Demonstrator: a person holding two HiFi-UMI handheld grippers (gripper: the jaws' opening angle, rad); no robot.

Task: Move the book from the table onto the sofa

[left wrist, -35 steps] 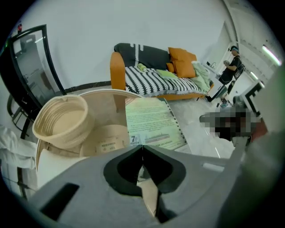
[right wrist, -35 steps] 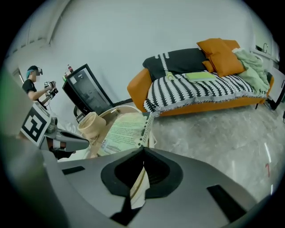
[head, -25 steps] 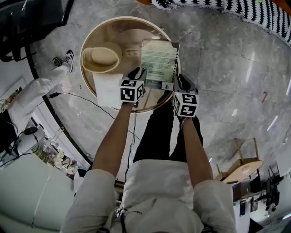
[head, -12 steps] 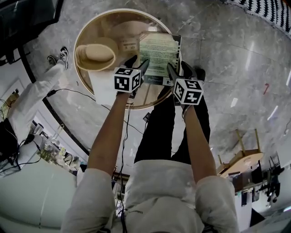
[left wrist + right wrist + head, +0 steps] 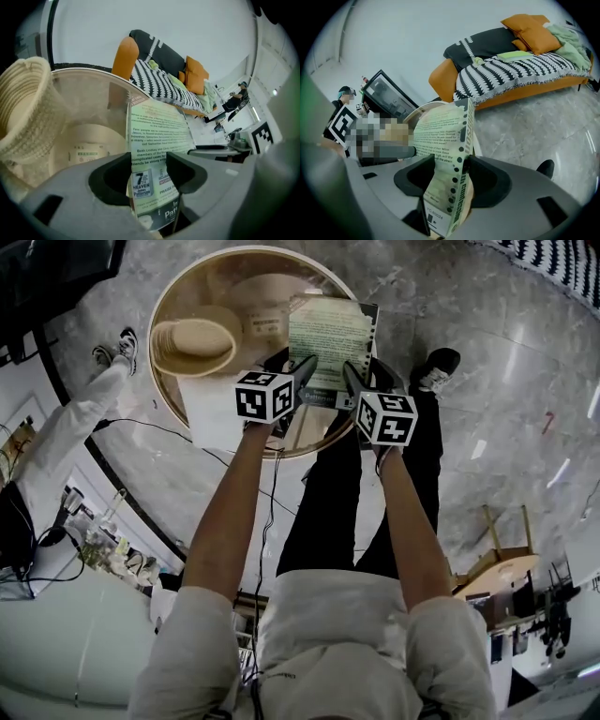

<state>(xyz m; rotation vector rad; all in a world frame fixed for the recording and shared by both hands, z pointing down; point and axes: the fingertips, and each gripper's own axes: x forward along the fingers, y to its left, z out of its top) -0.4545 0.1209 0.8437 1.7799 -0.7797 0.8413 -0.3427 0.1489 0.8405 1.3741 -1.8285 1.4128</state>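
"7th Heaven, James Patterson" on book (image 5: 157,136)

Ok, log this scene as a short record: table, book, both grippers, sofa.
Table: round wooden table, bearing a woven beige basket and a white sheet
Book: pale green paperback book, flat at the table's right side in the head view
Left gripper: jaws apart, book's near edge between them
Right gripper: jaws apart, book's spine corner between them
Sofa: orange sofa with a black-and-white throw, beyond the table
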